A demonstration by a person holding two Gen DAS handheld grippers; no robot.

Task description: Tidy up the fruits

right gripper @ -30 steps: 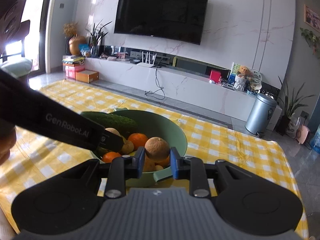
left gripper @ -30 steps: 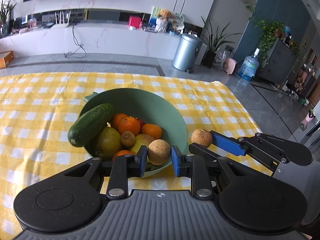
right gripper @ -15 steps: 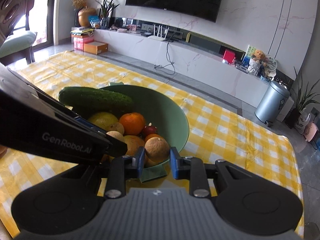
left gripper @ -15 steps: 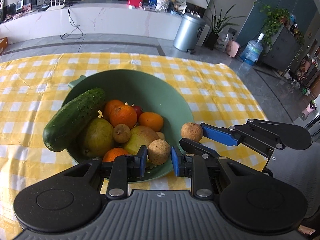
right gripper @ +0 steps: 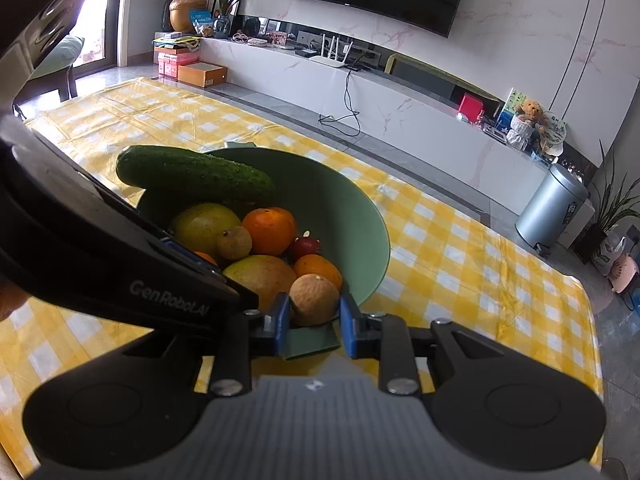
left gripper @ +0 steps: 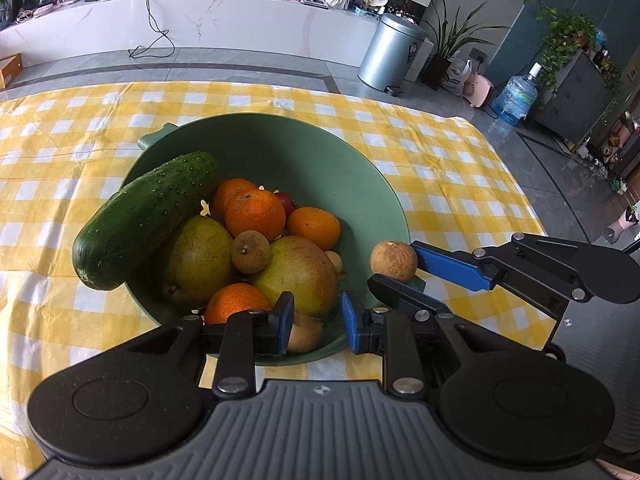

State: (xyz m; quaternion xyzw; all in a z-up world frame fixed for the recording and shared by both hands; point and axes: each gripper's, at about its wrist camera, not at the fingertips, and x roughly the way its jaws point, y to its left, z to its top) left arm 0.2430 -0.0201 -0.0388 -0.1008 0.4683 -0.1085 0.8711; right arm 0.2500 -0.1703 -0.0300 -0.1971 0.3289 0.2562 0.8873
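A green bowl (left gripper: 280,148) on the yellow checked cloth holds a cucumber (left gripper: 144,216), oranges (left gripper: 254,214), two mangoes (left gripper: 298,274) and small brown fruits. My left gripper (left gripper: 314,322) hangs open over the bowl's near rim; a brown fruit (left gripper: 304,332) lies in the bowl below its jaws. My right gripper (right gripper: 314,318) is shut on a round brown fruit (right gripper: 314,299) over the bowl's right rim (right gripper: 376,240); in the left wrist view that fruit (left gripper: 393,261) shows between its blue fingers (left gripper: 448,266).
The checked cloth (left gripper: 440,184) covers the table around the bowl. The table's right edge (left gripper: 516,176) drops to a grey floor with a steel bin (left gripper: 390,56) and a water bottle (left gripper: 516,98). The left gripper's body (right gripper: 100,248) crosses the right wrist view.
My left gripper opened and let its brown fruit drop into the bowl. Both grippers moved forward and lower over the bowl. The right still holds its fruit.
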